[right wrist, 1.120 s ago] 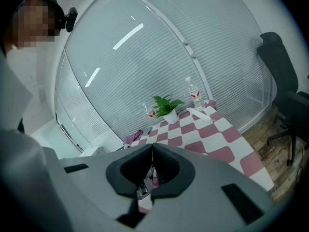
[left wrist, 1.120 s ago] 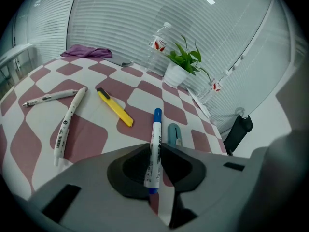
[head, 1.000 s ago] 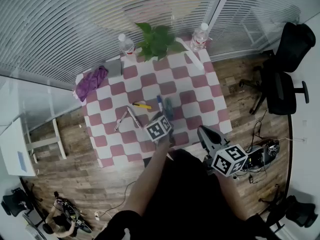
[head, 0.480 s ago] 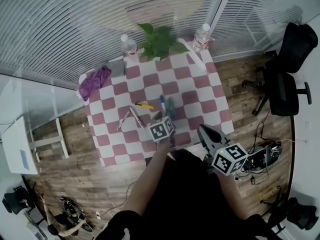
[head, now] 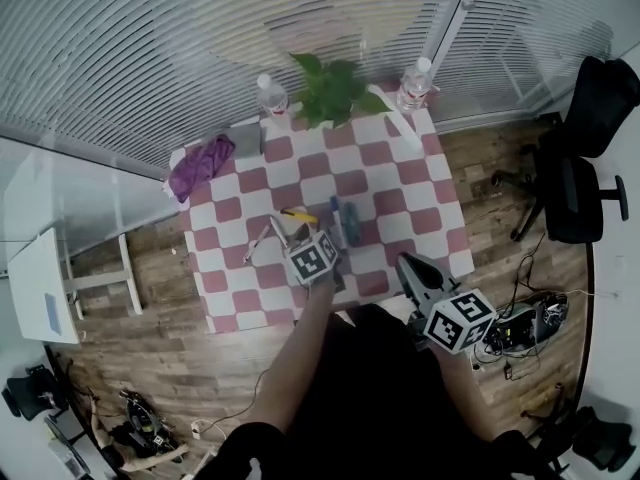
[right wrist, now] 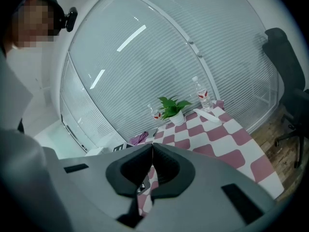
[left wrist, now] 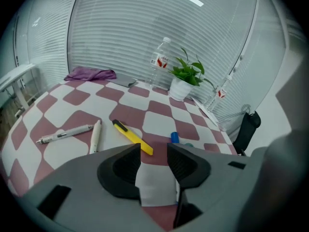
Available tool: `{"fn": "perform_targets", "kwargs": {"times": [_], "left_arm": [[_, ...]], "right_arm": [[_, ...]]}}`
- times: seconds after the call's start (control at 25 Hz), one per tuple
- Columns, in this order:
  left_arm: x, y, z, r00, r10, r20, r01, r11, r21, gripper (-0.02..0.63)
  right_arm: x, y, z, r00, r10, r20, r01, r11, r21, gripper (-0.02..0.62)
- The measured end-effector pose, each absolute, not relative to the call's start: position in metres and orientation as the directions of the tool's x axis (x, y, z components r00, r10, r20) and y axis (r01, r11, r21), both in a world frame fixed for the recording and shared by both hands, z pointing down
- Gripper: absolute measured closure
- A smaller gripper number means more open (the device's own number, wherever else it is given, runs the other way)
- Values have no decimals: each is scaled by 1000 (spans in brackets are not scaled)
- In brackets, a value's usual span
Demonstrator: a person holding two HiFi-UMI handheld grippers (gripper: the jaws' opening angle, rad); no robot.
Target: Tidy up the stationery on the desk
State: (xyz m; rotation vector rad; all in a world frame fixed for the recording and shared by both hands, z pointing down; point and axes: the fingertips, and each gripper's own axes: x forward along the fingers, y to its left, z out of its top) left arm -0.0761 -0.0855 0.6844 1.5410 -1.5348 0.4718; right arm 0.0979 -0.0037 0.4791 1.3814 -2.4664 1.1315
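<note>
On the red-and-white checked table (head: 400,168) lie a yellow utility knife (head: 297,215) (left wrist: 133,137), a white pen (left wrist: 95,135) and a silver pen (left wrist: 65,134). A blue pen (head: 337,223) and a teal item (head: 352,225) lie side by side just right of my left gripper (head: 318,251). In the left gripper view, my left gripper (left wrist: 153,161) hangs over a white square near the knife's end. Its jaws have just been opening and nothing is between them. My right gripper (head: 410,266) (right wrist: 152,166) is shut and empty off the table's near right corner.
A potted plant (head: 335,88) (left wrist: 185,79) and two water bottles (head: 270,95) (head: 415,83) stand along the far edge. A purple cloth (head: 195,165) (left wrist: 89,74) and a grey pad (head: 246,138) lie at the far left corner. An office chair (head: 585,158) stands to the right.
My left gripper has drawn back from the blue pen and teal item toward the near left, and its jaws stand wider. The right gripper has stayed put.
</note>
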Motion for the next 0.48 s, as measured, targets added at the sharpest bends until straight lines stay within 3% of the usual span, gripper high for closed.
{"fn": "perform_targets", "kwargs": {"times": [0.48], "left_arm": [[-120, -105, 707, -47, -569, 821, -901, 379, 211, 403]], "right_arm": [[102, -4, 491, -574, -679, 459, -785, 295, -546, 574]]}}
